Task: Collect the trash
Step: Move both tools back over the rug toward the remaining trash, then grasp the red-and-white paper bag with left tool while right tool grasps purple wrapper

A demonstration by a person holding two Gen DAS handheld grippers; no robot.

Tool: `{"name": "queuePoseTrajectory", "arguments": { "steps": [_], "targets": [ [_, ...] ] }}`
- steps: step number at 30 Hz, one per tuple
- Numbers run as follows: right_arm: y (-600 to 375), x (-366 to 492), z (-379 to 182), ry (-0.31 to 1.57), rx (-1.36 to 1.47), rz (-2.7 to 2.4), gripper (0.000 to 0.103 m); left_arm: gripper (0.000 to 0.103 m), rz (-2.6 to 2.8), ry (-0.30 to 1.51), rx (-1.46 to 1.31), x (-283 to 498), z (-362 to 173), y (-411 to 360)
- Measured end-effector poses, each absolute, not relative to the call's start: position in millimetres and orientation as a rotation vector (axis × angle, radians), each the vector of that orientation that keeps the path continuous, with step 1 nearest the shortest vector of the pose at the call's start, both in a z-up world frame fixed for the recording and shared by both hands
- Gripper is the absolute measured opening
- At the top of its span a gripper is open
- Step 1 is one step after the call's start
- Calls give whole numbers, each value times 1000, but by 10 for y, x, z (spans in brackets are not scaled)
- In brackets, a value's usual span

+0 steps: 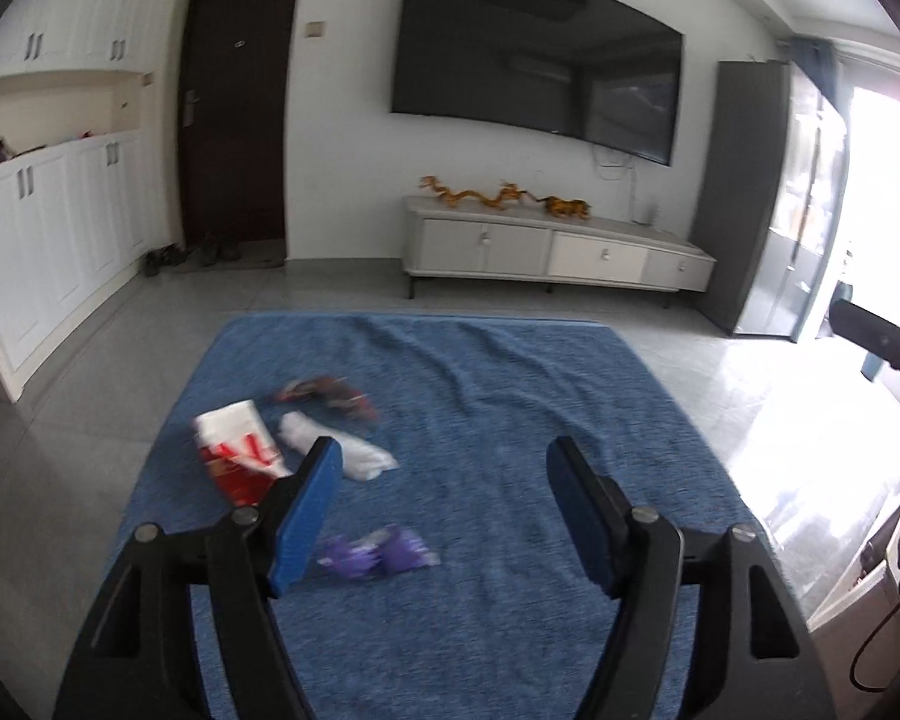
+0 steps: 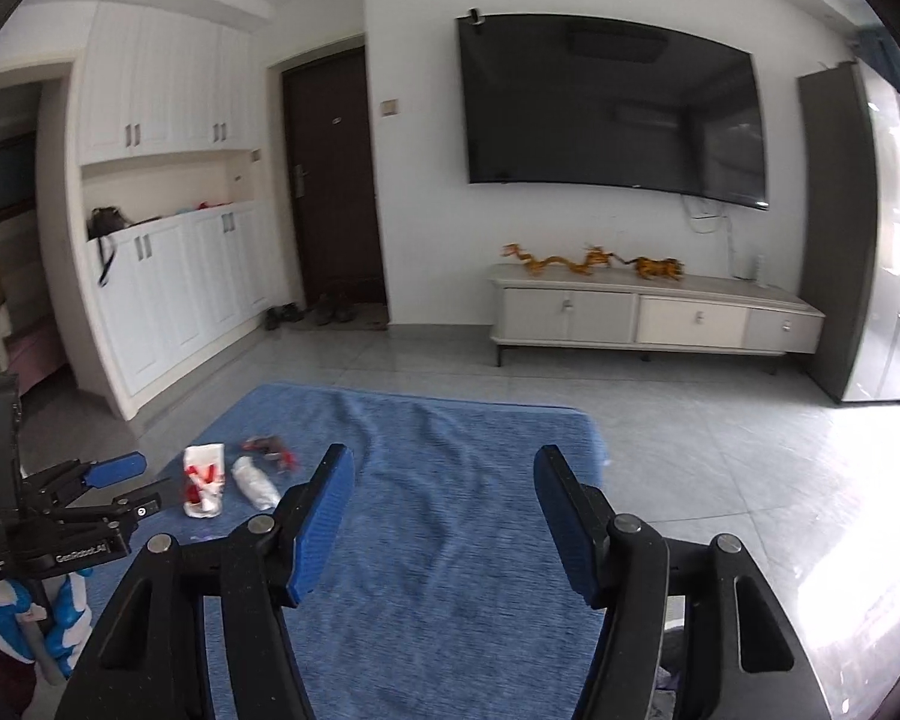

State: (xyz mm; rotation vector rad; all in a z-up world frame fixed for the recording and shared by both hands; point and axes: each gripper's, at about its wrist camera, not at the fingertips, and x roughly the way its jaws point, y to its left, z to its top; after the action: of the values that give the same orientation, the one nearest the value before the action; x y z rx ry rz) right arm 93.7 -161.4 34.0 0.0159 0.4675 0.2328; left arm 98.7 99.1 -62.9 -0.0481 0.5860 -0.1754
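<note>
Daylight pours in from the right side of both views, blowing out the window area (image 1: 882, 204) to plain white and laying a bright glare across the pale tiled floor (image 1: 810, 420), while the left of the room stays evenly lit and softer. The fisheye lens bends the wall-mounted television (image 1: 540, 54) and the white cabinets (image 2: 162, 192) into curves, and black vignette fills the corners. In the left wrist view the trash on the blue cloth (image 1: 510, 420) is smeared by motion blur, and the television's dark screen shows faint reflections of the room.
</note>
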Motion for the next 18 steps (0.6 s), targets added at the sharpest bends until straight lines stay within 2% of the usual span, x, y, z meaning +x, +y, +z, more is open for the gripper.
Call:
{"name": "queuePoseTrajectory", "arguments": {
  "steps": [6,11,18],
  "targets": [
    [-1192,1067,228,517,-9,319,64,72,-106,615,-93,1023,-799,1472],
    [-924,1183,136,565,-34,365,68,80,-64,655,-131,1029,-960,1945],
    [-508,1360,-156,647,-72,466,72,82,-23,740,-180,1192,-1170,2427]
  ]
}}
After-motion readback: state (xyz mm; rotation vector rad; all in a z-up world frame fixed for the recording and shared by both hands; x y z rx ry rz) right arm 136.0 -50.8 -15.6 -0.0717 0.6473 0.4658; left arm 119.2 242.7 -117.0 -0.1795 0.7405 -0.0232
